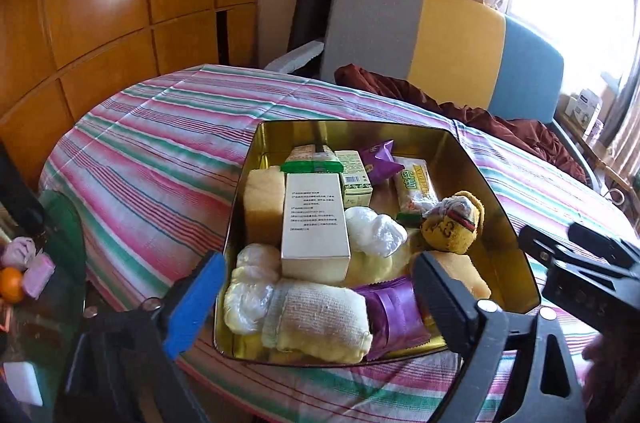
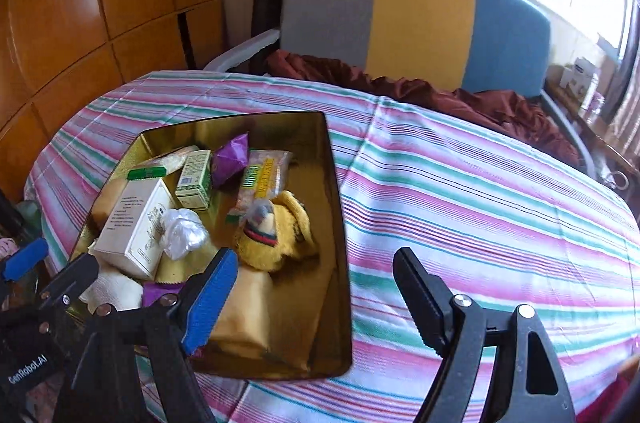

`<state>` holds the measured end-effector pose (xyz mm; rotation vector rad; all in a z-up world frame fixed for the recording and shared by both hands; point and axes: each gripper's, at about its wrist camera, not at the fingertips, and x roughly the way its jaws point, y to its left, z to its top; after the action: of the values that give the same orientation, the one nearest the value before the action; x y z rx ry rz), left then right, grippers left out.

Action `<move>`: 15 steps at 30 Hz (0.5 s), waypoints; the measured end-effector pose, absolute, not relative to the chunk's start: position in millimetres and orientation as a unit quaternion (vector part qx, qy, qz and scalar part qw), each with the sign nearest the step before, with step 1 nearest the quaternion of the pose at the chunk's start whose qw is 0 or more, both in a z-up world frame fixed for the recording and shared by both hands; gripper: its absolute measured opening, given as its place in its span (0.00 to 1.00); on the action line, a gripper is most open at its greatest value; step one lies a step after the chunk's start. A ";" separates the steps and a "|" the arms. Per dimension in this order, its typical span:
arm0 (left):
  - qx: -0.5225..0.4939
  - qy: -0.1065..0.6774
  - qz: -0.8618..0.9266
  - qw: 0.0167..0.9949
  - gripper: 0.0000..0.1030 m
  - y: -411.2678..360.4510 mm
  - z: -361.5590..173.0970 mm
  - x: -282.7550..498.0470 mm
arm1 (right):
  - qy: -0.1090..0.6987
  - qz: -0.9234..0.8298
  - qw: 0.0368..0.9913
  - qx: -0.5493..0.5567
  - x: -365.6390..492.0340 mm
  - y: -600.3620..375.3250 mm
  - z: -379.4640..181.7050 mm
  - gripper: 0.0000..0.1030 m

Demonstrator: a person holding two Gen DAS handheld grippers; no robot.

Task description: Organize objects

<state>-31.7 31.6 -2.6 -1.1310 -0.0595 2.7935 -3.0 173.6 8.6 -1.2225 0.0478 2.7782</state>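
My left claw (image 1: 316, 303) hangs open over the near end of the gold tin (image 1: 516, 223), nothing between its fingers. In its view the tin fills the centre of the frame, sitting on the striped cloth (image 1: 160, 151) of the surface, its long sides running away from me toward the top of the frame. My right claw (image 2: 316, 299) is open and empty too. In its view the tin lies at lower left, so only its blue finger (image 2: 208, 303) overlaps the tin's near end; the black finger stands over bare cloth. The left claw looks better placed for whatever comes next inside the tin.

The tin is smooth, shiny metal with rounded corners, and it is packed. The white carton (image 1: 314, 223) is stiff and flat-sided, lying lengthwise along the tin. Beside it sits a soft, crinkly white plastic wad (image 1: 374, 235) and a fuzzy yellow plush toy (image 1: 452, 227). Nearest me lie a coarse-woven cream cloth roll (image 1: 320, 323) and a glossy purple wrapper (image 1: 396, 315), both likely to give under a pinch.
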 end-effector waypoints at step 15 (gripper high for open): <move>-0.346 -0.021 0.937 0.033 1.00 29.4 4.1 1.1 | 0.010 0.914 0.066 -0.400 15.6 170.6 -6.1 0.79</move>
<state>1.1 29.4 4.1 -1.0649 -0.0646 2.8843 15.6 170.7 -6.1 -1.2060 0.0305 2.7575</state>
